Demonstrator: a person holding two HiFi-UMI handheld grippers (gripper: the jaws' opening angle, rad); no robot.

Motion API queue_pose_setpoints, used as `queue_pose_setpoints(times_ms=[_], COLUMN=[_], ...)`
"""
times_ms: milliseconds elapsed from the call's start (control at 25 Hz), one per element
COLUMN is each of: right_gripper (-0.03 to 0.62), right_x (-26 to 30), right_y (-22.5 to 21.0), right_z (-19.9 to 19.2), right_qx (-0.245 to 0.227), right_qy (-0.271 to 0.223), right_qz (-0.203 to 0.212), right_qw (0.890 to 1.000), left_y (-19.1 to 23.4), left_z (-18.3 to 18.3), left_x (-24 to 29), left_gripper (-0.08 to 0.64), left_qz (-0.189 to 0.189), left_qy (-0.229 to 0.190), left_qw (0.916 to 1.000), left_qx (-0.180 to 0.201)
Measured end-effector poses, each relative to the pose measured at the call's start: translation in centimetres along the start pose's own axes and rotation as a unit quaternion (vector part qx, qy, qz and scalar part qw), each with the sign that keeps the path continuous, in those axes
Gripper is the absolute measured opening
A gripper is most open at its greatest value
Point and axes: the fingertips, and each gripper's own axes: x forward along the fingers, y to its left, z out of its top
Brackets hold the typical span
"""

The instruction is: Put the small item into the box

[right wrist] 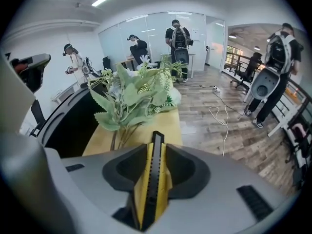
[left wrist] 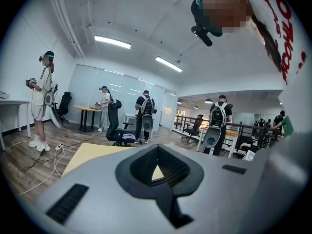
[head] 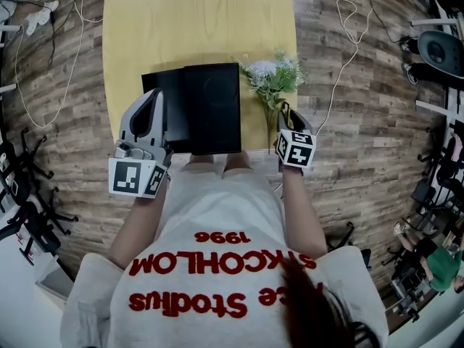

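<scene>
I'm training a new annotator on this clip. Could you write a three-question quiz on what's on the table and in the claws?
1. Open question: what stands between the jaws of the right claw?
2. True or false: the black box stands on the floor.
3. Pick one. In the head view, the artificial flowers lie: A) inside the box, B) to the box's right, C) on the floor.

Key
1. A yellow and black utility knife, gripped along the jaws.
2. False: it stands on the yellow table.
3. B.
</scene>
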Motion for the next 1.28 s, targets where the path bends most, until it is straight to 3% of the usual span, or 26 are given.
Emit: queue_pose_setpoints(times_ms=[240,560,1000,1280], right_gripper=[0.120,0.118,0.118,0.118], right_x=[-1.1,-5.2,-12.1,-14.4], right_y=[0.0,0.4,3.3,6.5], right_z=[1.6,6.5,16.1,20.5], right_qx=[0.011,0.018,-0.041,-0.087], right_qy=[-0.039,-0.130,-0.254,-0.286], right_qz=[0.015,0.042,0.068,0.111], right_qw=[0.999,0.990,0.964,0.948], left_y=[0.4,0.6,1.7,2.6], left_z=[0.4,1.8,4.3,5.5], left_x=[0.2,0.5,-0.4,-1.1], left_gripper=[0.006,0.006,0.006,0.006], left_qz=[0.007,0.008,0.028,0.056], left_qy=[-0.008,-0.031,-0.068,-0.095], left_qw=[0.9999,0.9995,0.9971,0.9937], left_qx=[0.002,0.006,0.017,0.019])
